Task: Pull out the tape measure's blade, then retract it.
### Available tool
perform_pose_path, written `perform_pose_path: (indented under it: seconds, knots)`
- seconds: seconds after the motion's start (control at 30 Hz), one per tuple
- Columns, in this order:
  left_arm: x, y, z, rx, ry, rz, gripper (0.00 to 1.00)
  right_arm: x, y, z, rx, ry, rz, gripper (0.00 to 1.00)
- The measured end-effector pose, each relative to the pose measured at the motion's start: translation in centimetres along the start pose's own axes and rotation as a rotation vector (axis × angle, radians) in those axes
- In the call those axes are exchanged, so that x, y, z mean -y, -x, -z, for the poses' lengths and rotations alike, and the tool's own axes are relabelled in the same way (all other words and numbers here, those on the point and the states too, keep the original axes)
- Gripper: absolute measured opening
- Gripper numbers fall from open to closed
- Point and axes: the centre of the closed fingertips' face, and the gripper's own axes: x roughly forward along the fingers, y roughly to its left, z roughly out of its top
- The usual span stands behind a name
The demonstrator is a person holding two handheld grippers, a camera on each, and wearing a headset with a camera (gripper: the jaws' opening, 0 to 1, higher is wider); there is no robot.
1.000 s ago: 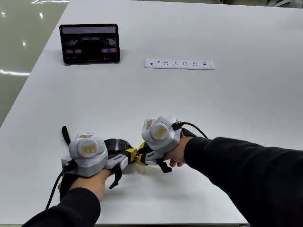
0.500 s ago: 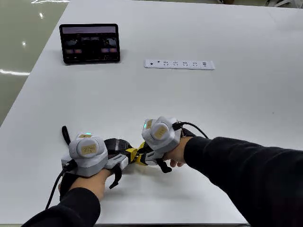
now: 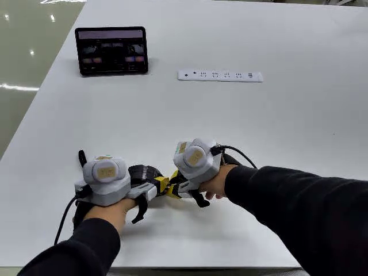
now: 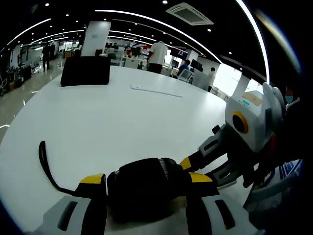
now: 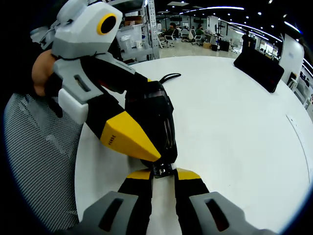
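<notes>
Near the front edge of the white tabletop, toward its left corner, a black strap trails left from a black tape measure, which the left gripper clamps between its yellow-tipped jaws. Just to the right, the right gripper is pinched closed on the blade's end hook, right at the case mouth. A dark tablet stands near the far left corner, and a white power strip lies toward the far edge.

Near the white desk's front edge, the left gripper clasps a black tape measure, and the right gripper meets it. A tablet and a power strip sit farther back.
</notes>
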Motion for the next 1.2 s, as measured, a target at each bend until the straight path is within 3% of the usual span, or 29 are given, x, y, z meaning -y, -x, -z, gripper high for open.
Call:
perform_pose_path:
  seconds: [0.2,0.23,0.27,0.3,0.37,0.47,0.53,0.57,0.77,0.8,0.87,0.93,1.0,1.2]
  knots:
    - [0.1,1.4,-1.6,0.025,0.004,0.083,0.82,0.2,1.6,0.2,0.033,-0.011,0.023,0.16]
    - [0.9,1.9,-1.2,-0.015,0.006,0.146,0.83,0.3,2.1,0.3,0.039,-0.014,0.031,0.17]
    - [0.9,2.1,-1.0,-0.03,-0.004,0.158,0.8,0.4,2.4,0.4,0.043,-0.015,0.036,0.19]
    - [0.7,2.5,-1.3,-0.02,-0.054,0.165,0.78,0.5,3.1,0.5,0.065,-0.02,0.054,0.22]
    - [0.7,3.4,-2.1,0.041,-0.188,0.181,0.78,0.7,4.5,1.3,0.079,-0.033,0.076,0.26]
    - [0.4,4.3,-1.3,0.001,-0.191,0.205,0.86,1.2,6.5,2.4,0.1,-0.049,0.116,0.32]
    - [0.5,4.8,-2.2,0.06,-0.175,0.243,1.0,1.5,8.0,3.3,0.115,-0.062,0.143,0.35]
    - [0.5,5.3,-2.5,0.084,-0.165,0.258,1.0,1.7,9.0,3.8,0.125,-0.07,0.166,0.36]
    - [-1.2,6.8,-2.0,0.065,-0.204,0.254,1.0,2.1,13.8,6.1,0.189,-0.148,0.254,0.45]
    - [-1.4,7.0,-2.0,0.063,-0.204,0.252,1.0,2.0,14.3,6.6,0.191,-0.153,0.263,0.46]
    - [-3.1,7.5,-1.7,0.052,-0.224,0.201,1.0,1.6,15.6,8.1,0.191,-0.173,0.275,0.48]
    - [-3.4,8.0,-1.3,0.043,-0.181,0.229,1.0,1.2,16.7,9.1,0.192,-0.181,0.281,0.51]
    - [-4.8,8.5,-1.1,0.038,-0.179,0.205,1.0,0.7,18.5,10.4,0.185,-0.182,0.297,0.54]
    - [-6.1,10.0,-1.0,0.036,-0.192,0.174,1.0,0.2,22.6,12.6,0.179,-0.202,0.337,0.65]
